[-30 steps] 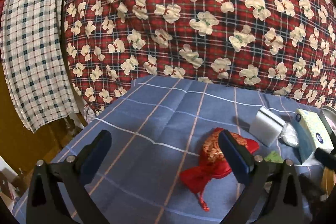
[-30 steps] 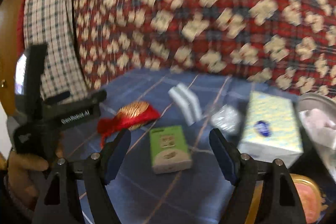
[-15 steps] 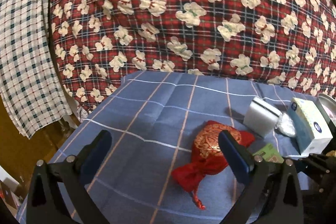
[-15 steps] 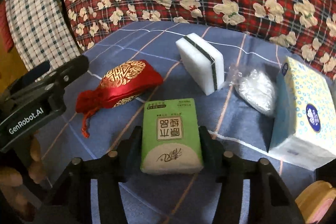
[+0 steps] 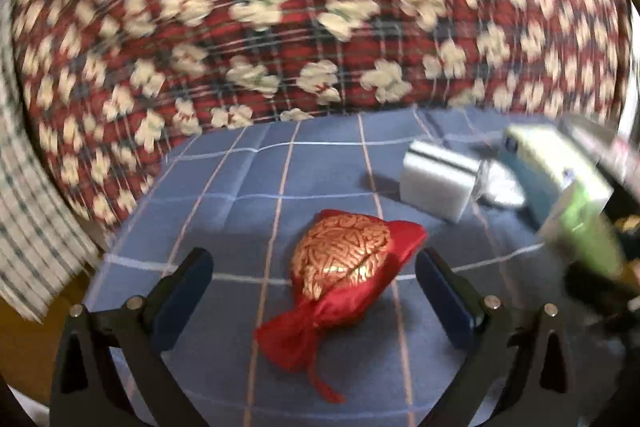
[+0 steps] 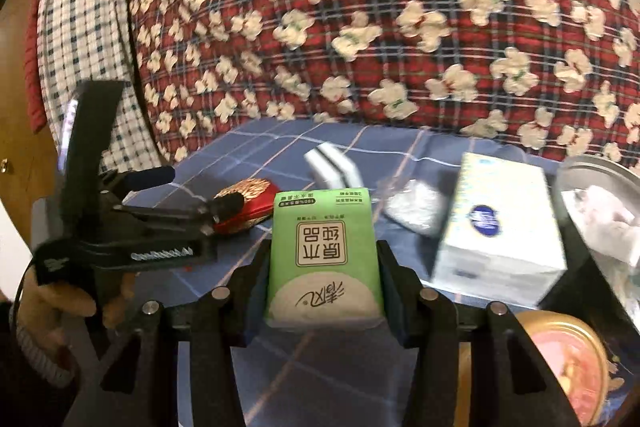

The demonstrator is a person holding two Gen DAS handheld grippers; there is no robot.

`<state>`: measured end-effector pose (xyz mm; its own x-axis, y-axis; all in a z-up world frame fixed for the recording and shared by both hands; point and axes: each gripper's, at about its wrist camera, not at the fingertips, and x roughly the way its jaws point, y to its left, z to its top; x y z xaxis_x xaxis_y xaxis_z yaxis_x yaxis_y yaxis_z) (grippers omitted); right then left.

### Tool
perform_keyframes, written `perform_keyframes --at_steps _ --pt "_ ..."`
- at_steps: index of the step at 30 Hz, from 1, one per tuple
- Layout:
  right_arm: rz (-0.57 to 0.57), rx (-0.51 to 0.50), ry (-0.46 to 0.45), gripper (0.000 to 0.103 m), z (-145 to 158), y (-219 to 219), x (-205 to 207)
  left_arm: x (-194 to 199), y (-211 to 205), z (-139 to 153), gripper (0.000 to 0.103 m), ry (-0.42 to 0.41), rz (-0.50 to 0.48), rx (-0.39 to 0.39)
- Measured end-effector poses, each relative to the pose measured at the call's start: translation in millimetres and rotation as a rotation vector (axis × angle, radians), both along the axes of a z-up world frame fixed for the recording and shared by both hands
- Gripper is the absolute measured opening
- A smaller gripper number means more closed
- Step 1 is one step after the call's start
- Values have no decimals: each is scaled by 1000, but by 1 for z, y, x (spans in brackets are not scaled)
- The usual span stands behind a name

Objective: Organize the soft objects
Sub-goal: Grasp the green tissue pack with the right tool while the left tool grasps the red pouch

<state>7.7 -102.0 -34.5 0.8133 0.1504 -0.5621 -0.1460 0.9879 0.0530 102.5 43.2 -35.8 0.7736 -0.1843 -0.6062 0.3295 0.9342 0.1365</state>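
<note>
A red and gold drawstring pouch (image 5: 344,267) lies on the blue checked cloth (image 5: 260,187). My left gripper (image 5: 312,267) is open, a finger on either side of the pouch and neither pad touching it. The right wrist view shows the same gripper (image 6: 198,189) over the pouch (image 6: 252,191), held by a hand. My right gripper (image 6: 324,255) is shut on a green tissue pack (image 6: 324,251), held above the cloth. In the left wrist view that pack (image 5: 588,227) is a blur at the right.
A white sponge (image 6: 334,167), a clear plastic bag (image 6: 416,203) and a tissue box (image 6: 500,227) sit behind the pack. At the right edge are a metal bowl (image 6: 596,171) and a round tin (image 6: 560,359). A red floral quilt (image 6: 400,27) rises behind the cloth.
My right gripper closed on the green tissue pack and lifted it off the cloth. My left gripper swung right, so the red pouch now lies between its open fingers.
</note>
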Motion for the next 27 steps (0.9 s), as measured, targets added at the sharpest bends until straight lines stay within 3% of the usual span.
perform_keyframes --at_steps 3,5,9,13,17,23,27 --pt "-26 14 -17 52 1 -12 -7 18 -15 -7 103 46 -8 88" --pt "-39 25 -13 52 0 -18 -8 30 -18 -11 101 95 -9 71" --pt "-47 53 14 52 -2 -23 -2 48 -12 -24 78 221 -3 -3" --pt "-35 63 22 52 -4 -22 -2 44 -12 -23 52 247 -34 -62" --pt "-30 66 21 52 -3 -22 -2 32 -13 -16 35 195 -18 -72" --pt "-37 84 -52 52 8 -25 -12 2 -3 8 35 43 54 -211" --pt "-68 59 -129 52 18 -25 -22 -16 -16 15 35 2 66 -253"
